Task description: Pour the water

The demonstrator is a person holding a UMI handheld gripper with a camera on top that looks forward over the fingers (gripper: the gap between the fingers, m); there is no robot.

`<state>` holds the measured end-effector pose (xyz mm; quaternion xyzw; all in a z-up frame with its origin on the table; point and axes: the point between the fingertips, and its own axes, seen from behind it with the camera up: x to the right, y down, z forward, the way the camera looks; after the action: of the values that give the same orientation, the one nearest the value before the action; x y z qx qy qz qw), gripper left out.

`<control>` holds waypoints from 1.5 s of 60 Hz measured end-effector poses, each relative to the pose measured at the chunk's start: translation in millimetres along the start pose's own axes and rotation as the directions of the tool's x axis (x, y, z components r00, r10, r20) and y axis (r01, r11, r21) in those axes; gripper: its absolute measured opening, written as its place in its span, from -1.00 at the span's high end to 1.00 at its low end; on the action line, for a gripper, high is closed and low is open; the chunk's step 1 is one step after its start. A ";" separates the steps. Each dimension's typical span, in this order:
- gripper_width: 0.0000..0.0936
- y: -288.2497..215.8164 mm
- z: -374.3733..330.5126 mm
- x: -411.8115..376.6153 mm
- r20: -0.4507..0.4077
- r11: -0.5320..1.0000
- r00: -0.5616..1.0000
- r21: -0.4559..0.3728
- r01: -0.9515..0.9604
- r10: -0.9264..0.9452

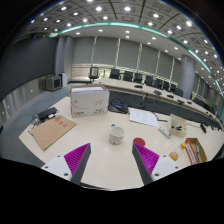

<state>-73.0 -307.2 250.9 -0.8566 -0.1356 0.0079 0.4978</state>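
A small white cup (117,134) stands on the white table (105,160), just ahead of my fingers and a little between their lines. My gripper (112,160) is open and empty, held above the table, its magenta pads (76,157) wide apart. A small red round thing (141,143) lies by the right finger's tip. No water vessel other than the cup can be told from here.
A white box (89,100) stands beyond the cup to the left. A brown envelope (54,130) and a dark device (47,113) lie at the left. Papers (143,116), a pale jug-like thing (177,125) and colourful items (192,152) lie at the right. Chairs line the far tables.
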 end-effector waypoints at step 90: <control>0.12 144.2 194.4 336.1 -0.133 0.992 0.988 0.107 -0.067 0.082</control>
<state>254.2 -128.6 70.4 -0.8330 -0.0683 -0.0256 0.5485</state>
